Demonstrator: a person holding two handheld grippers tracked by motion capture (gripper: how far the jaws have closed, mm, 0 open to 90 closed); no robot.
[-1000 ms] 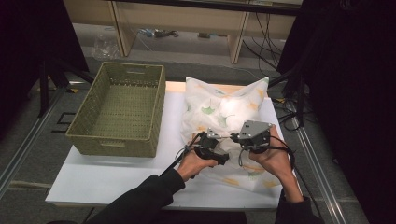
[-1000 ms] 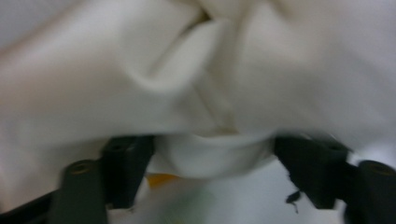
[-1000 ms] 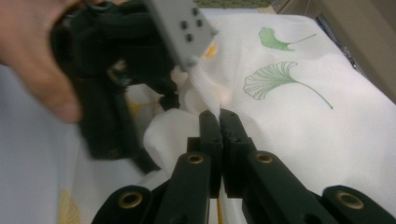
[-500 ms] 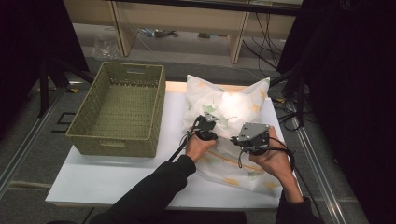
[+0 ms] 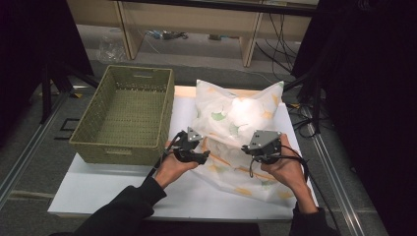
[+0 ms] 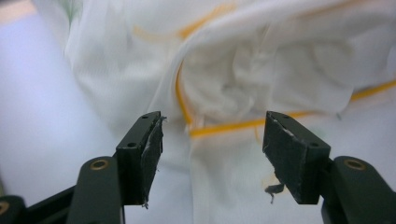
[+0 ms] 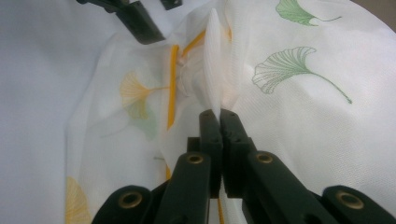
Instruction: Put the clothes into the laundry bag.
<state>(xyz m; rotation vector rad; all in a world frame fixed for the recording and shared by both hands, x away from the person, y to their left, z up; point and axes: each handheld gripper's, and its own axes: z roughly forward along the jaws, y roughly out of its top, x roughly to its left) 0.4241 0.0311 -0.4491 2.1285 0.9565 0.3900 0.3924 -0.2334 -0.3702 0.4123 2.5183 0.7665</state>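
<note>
**Pillowcase Half On, Left Fingers Off the Fabric**

The white pillow in its thin white pillowcase printed with green and yellow ginkgo leaves and edged with yellow piping (image 5: 236, 125) lies on the white counter (image 5: 98, 189), just right of the empty olive-green woven basket (image 5: 123, 115). The right gripper (image 7: 219, 114) has its fingers pressed together on a raised fold of the case. The left gripper (image 6: 212, 140) has just been opening; its fingers stand moderately apart, aimed at the bunched opening with its yellow piping, with nothing pinched between them.

The likely trouble is a one-sided hold. If the right hand pulls before the left has regained the hem, the loose fabric may twist or slide off the pillow. The left fingers could also catch too thin a layer, which may slip free.

The counter is smooth and brightly lit. Around it the room is dim, with a grey floor, wooden shelving behind and cables at the right.
</note>
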